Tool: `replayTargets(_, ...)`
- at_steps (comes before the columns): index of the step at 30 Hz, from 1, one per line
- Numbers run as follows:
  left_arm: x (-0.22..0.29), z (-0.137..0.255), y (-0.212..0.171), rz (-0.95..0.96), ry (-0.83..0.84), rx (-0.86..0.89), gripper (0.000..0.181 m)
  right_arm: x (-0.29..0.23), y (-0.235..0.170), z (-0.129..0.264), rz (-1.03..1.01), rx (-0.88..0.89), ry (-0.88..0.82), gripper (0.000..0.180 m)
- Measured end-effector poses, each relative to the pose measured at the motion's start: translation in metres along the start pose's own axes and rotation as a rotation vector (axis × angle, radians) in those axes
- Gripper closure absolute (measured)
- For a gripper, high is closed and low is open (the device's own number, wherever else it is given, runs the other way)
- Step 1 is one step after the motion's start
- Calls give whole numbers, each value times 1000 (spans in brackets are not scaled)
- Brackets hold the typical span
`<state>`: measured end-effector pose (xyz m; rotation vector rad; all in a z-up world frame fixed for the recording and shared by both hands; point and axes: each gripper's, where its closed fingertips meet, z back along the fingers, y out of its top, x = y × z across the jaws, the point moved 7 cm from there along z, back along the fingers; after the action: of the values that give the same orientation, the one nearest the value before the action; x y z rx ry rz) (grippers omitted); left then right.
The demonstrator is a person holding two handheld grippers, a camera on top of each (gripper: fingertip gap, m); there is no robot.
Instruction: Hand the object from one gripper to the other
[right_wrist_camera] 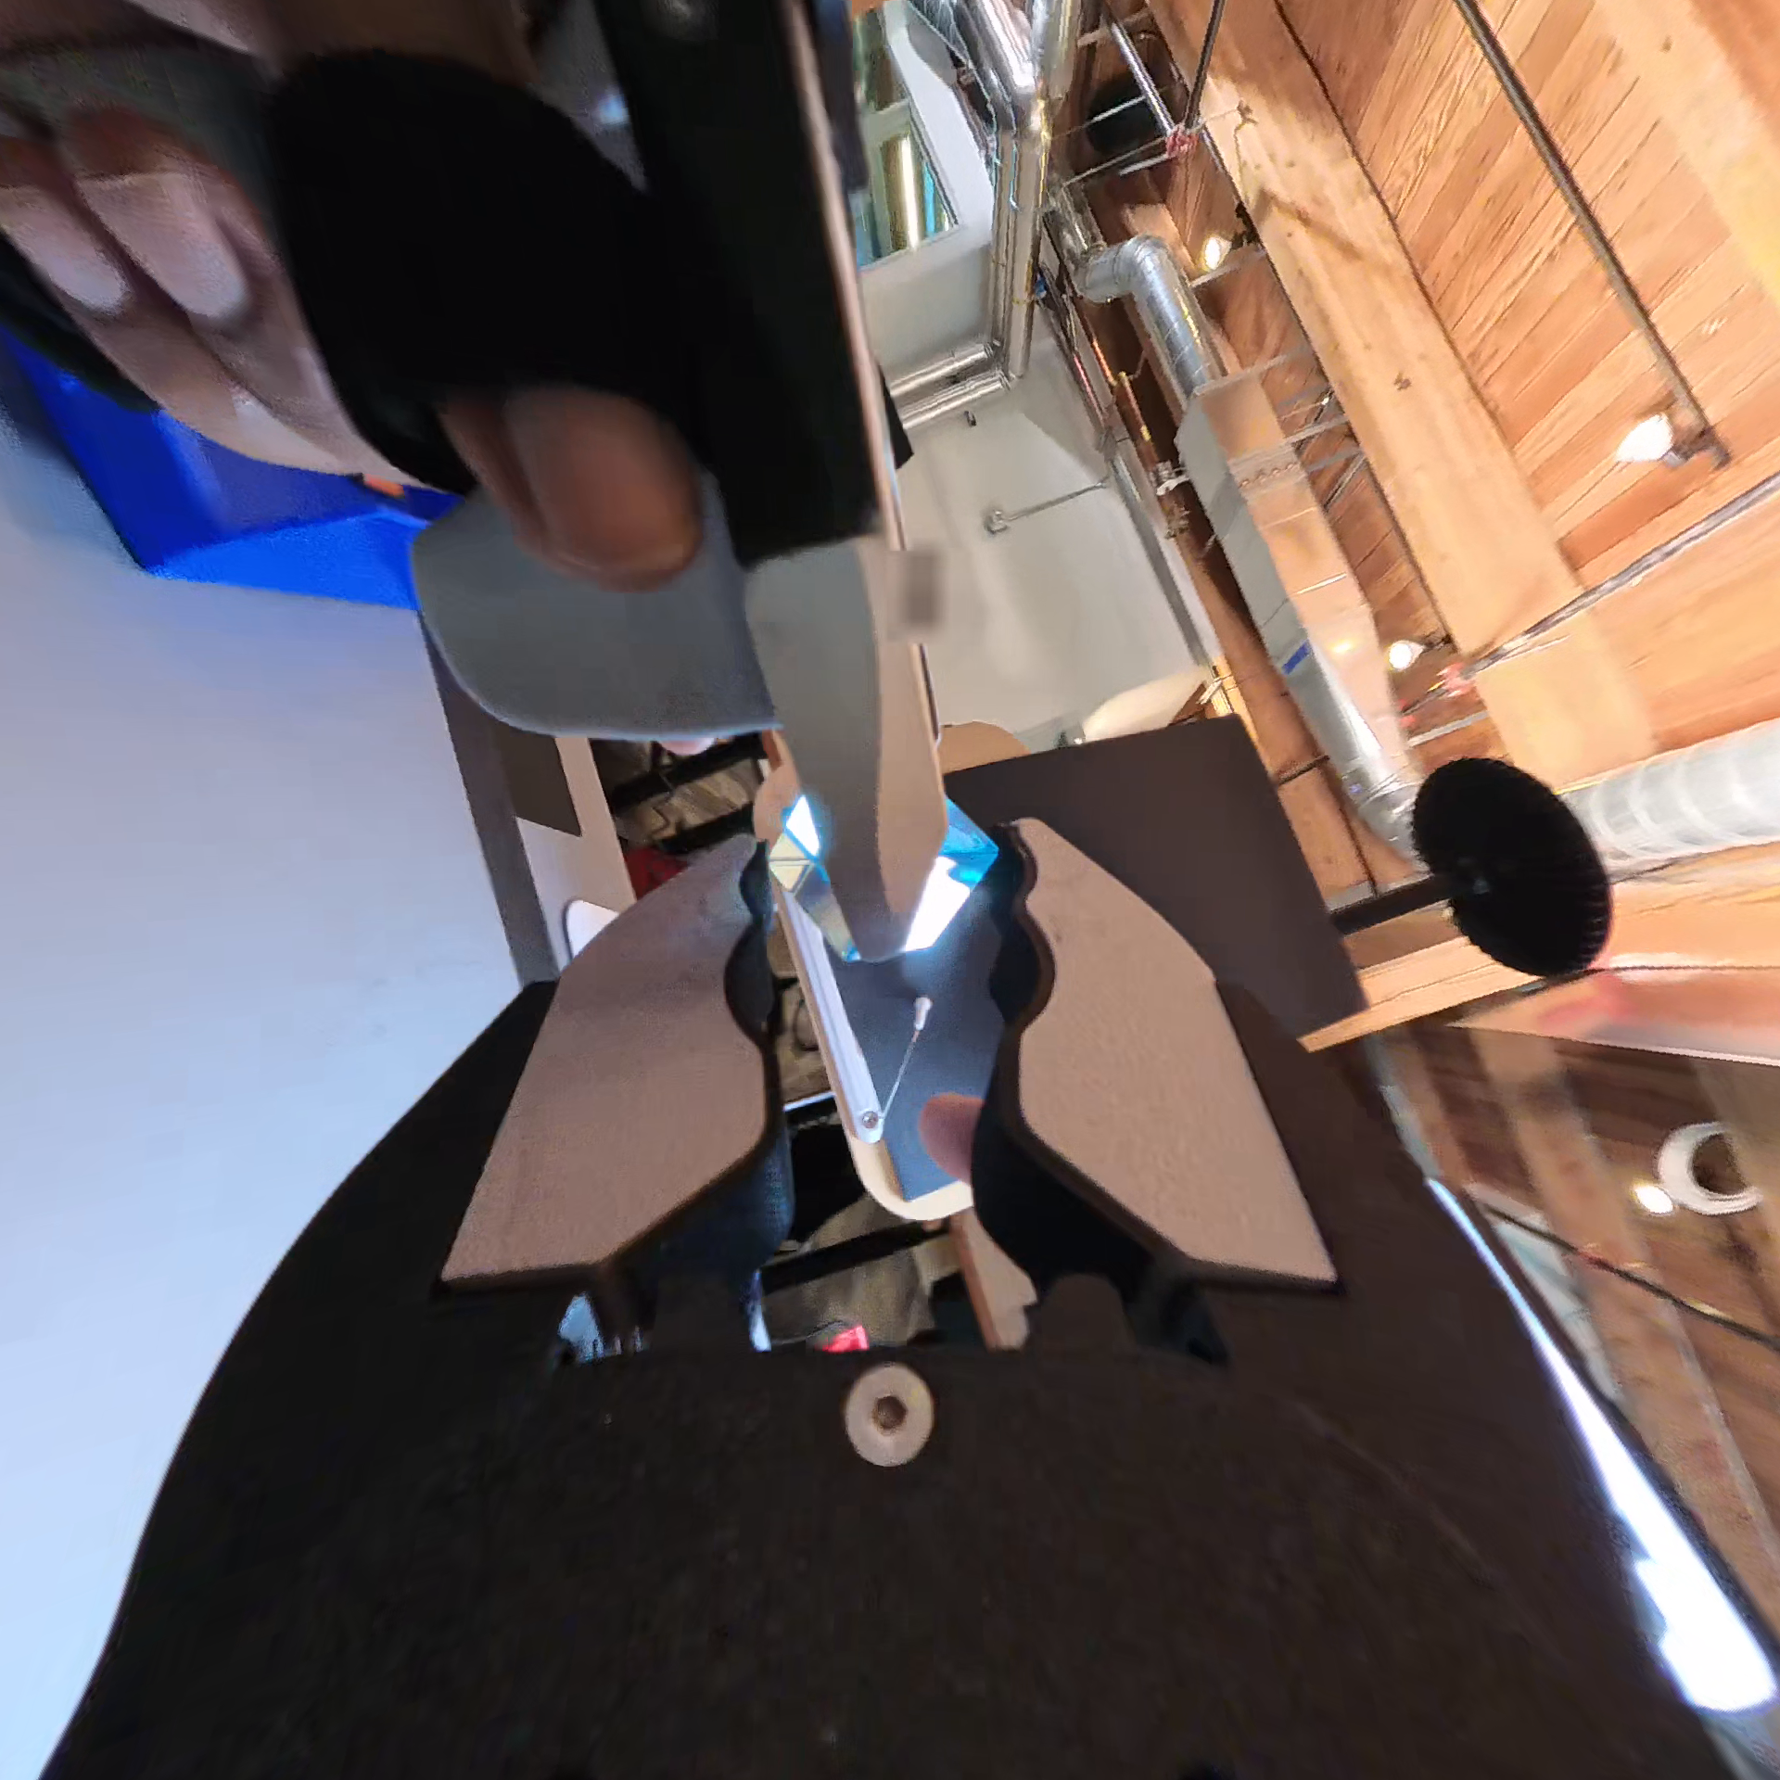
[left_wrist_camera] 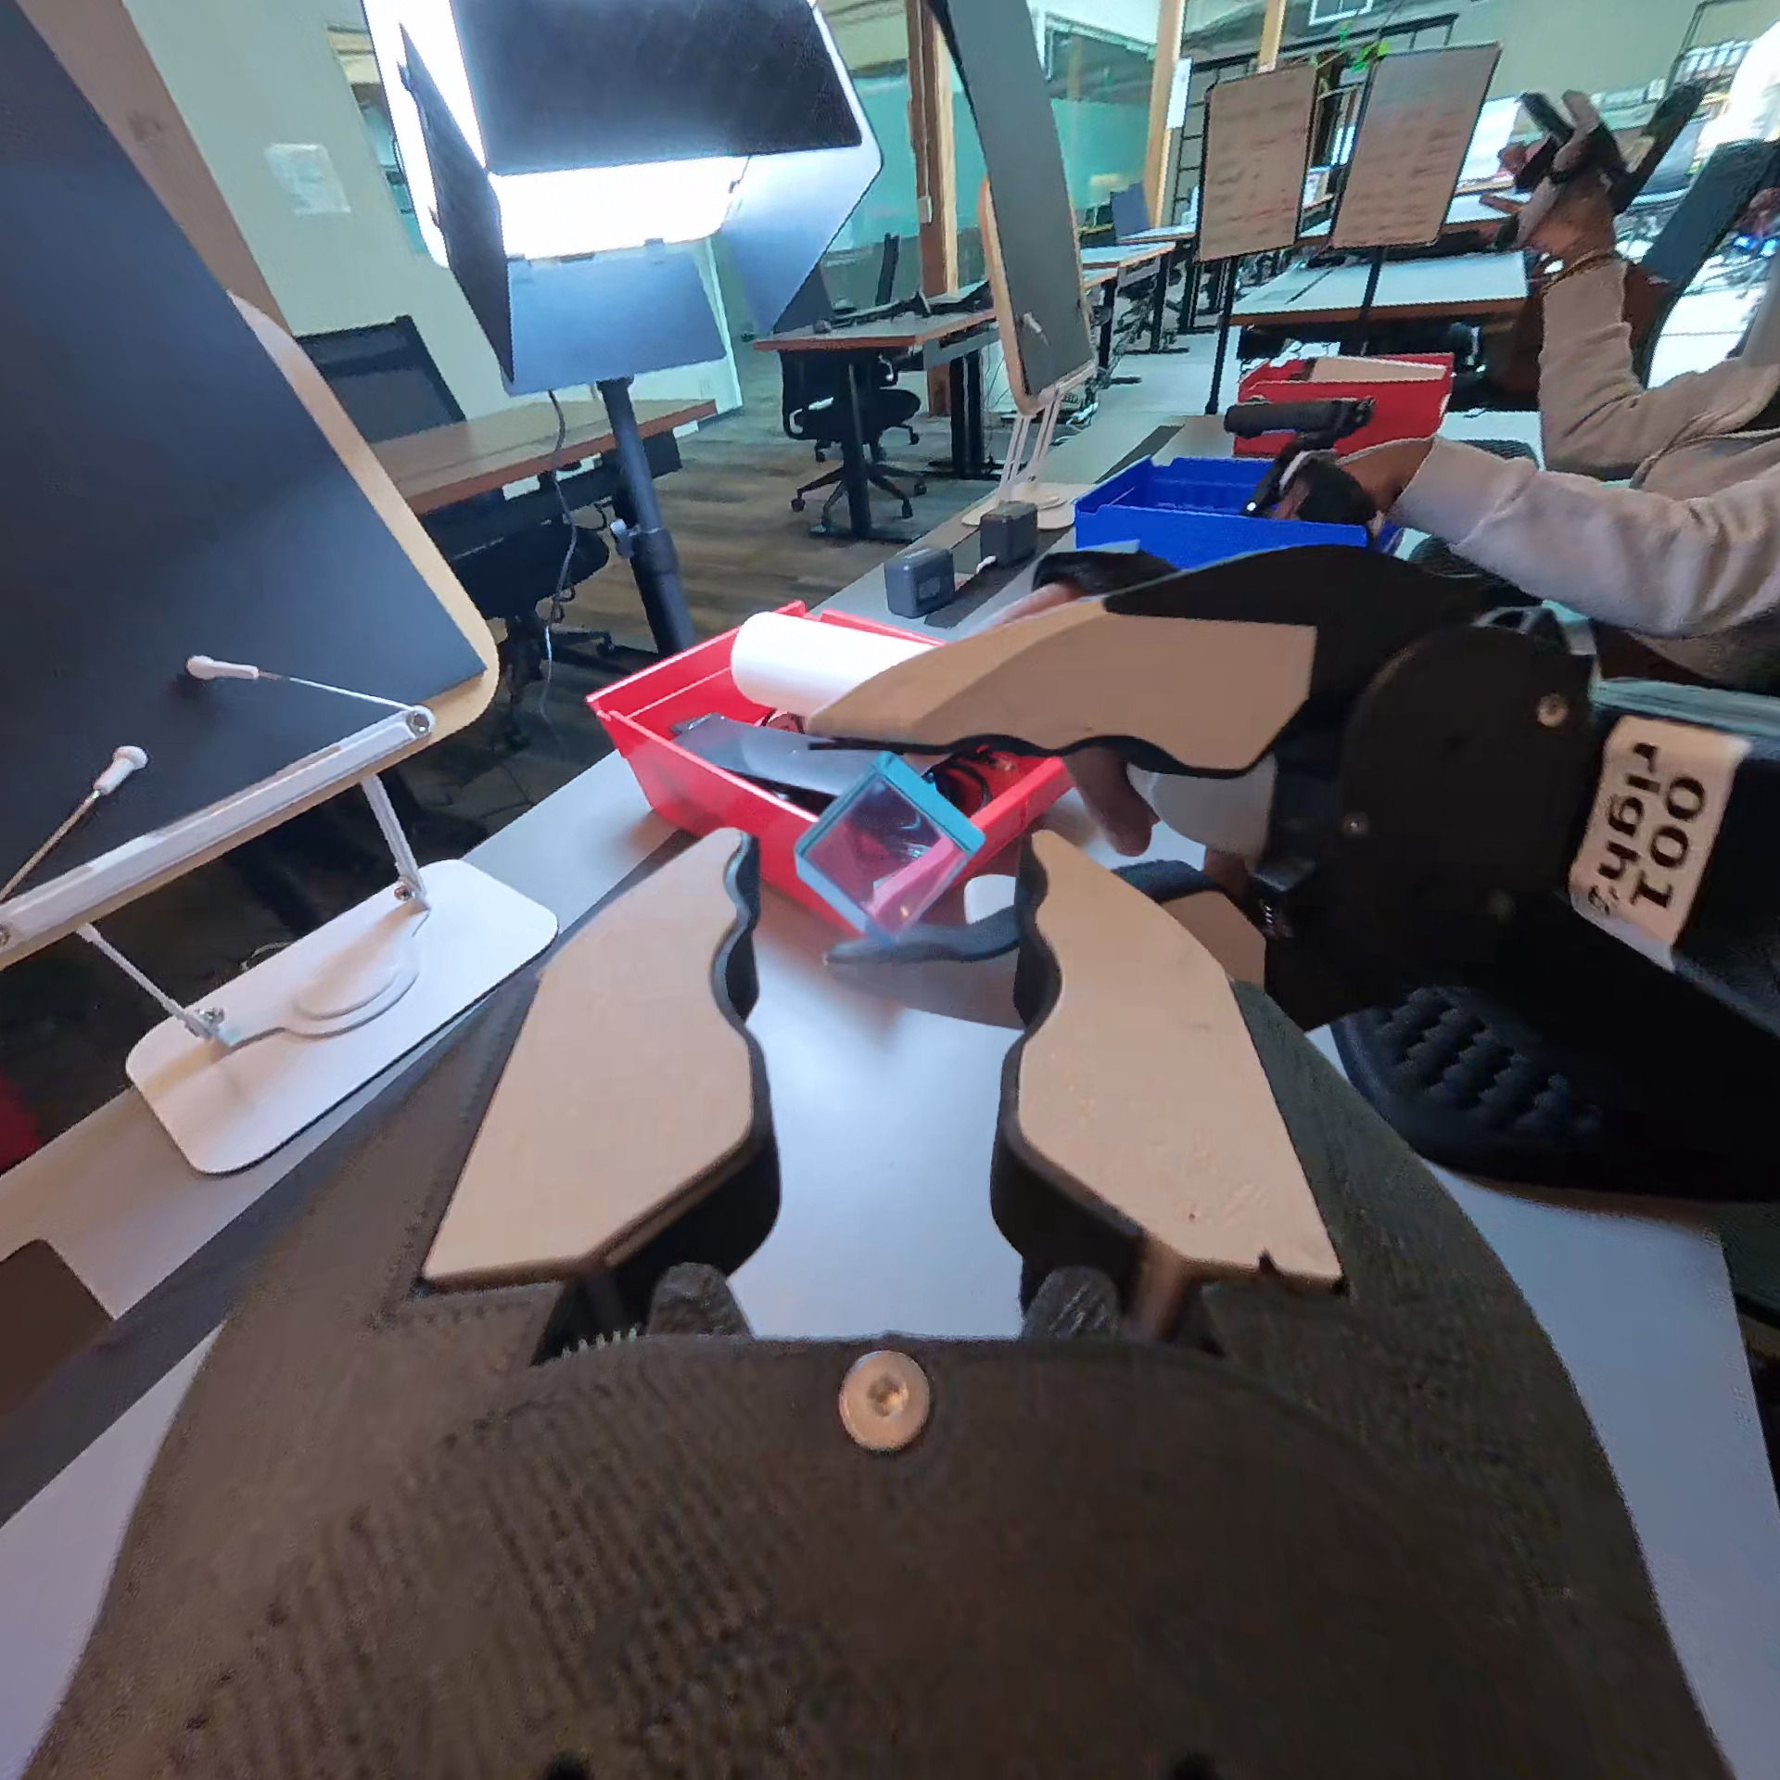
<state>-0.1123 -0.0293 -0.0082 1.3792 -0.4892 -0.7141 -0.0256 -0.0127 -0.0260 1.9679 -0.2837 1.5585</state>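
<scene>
Above the red bin's (left_wrist_camera: 674, 771) near wall, right gripper (left_wrist_camera: 824, 838) clamps the blue-framed clear box (left_wrist_camera: 891, 848), squarely between left gripper's (left_wrist_camera: 886, 872) parted fingertips.

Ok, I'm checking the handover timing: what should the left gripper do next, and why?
Probably close the left gripper on the clear blue-framed box: its fingers stand open either side of it, while the right gripper holds it.

A bin (left_wrist_camera: 732, 799) sits on the surface (left_wrist_camera: 867, 1108) ahead, a paper roll (left_wrist_camera: 819, 660) inside it; a tilted board stand (left_wrist_camera: 289, 1002) stands left, another bin (left_wrist_camera: 1175, 510) behind right
</scene>
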Motion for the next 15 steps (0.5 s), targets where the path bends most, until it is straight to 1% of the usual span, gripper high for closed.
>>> replayTargets(4,-6,0,-3,115,-98,3,129,-6,0,-2,68,5,-8,136)
replayTargets(6,-8,0,-6,184,-181,-14,129,-8,1,-1,63,28,-1,136)
replayTargets(10,-11,1,-7,321,-328,9,129,-10,5,1,64,76,3,135)
replayTargets(15,-11,0,-9,344,-389,7,136,-8,7,4,49,123,11,136)
